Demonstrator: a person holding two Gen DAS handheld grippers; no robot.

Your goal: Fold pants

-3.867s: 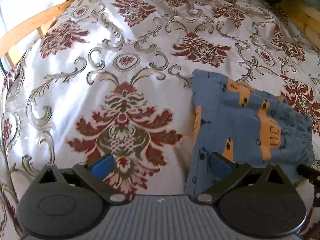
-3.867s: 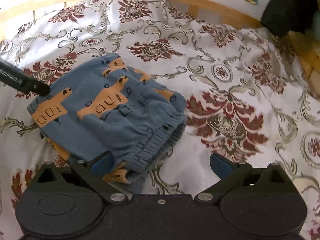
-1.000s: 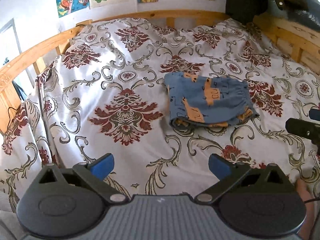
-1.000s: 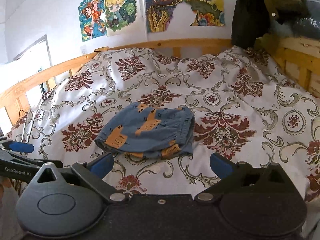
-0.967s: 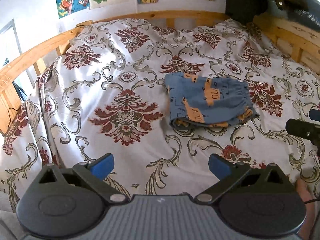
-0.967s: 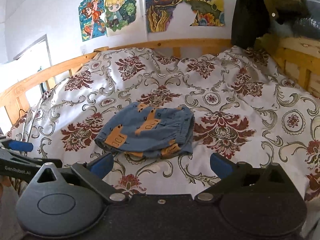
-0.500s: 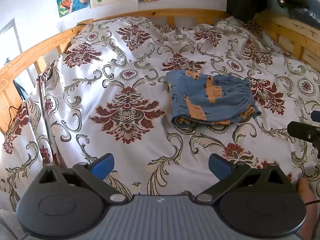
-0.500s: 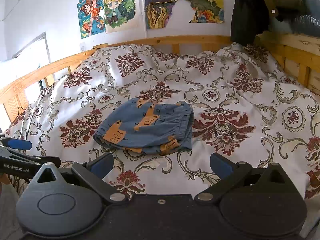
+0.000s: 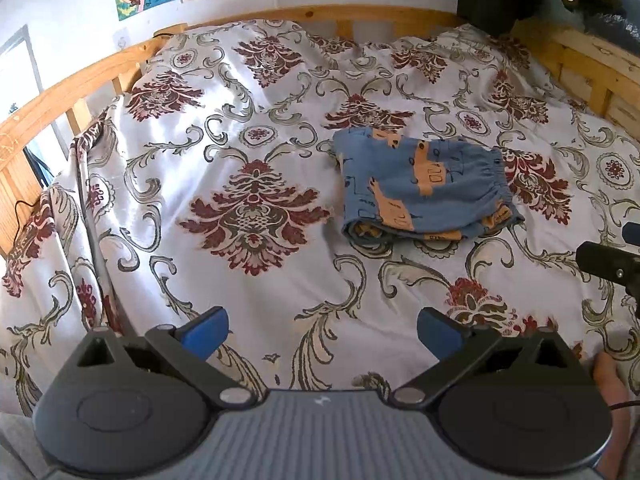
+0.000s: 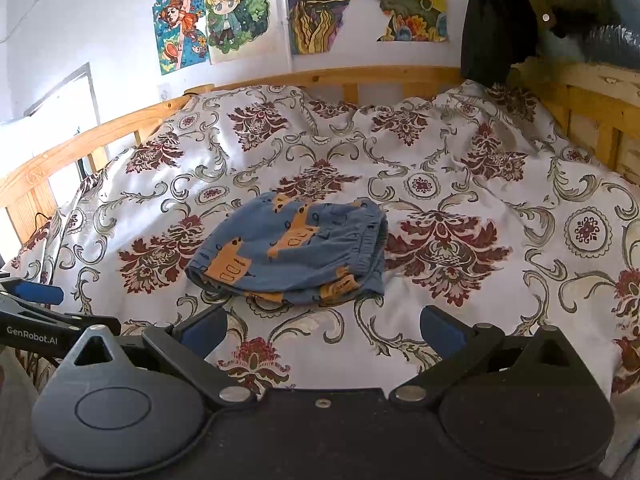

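Note:
The blue pants with orange patches [image 9: 424, 188] lie folded in a small stack on the patterned bedspread [image 9: 248, 208], elastic waistband to the right. In the right wrist view the same pants [image 10: 296, 252] sit at centre, just beyond the fingers. My left gripper [image 9: 322, 330] is open and holds nothing, well short of the pants and to their left. My right gripper [image 10: 324, 330] is open too, empty, hovering near the bed's front. Each gripper's tip shows at the edge of the other's view.
A wooden bed rail [image 10: 328, 78] runs around the back and both sides. Posters [image 10: 296, 4] hang on the wall behind. Dark clothing [image 10: 504, 20] hangs at the back right corner. A fingertip [image 9: 606, 372] shows at the lower right in the left wrist view.
Both grippers have drawn back from the folded pants, which they were close over about four seconds ago. Over the last second the views barely shift; the pants stay put.

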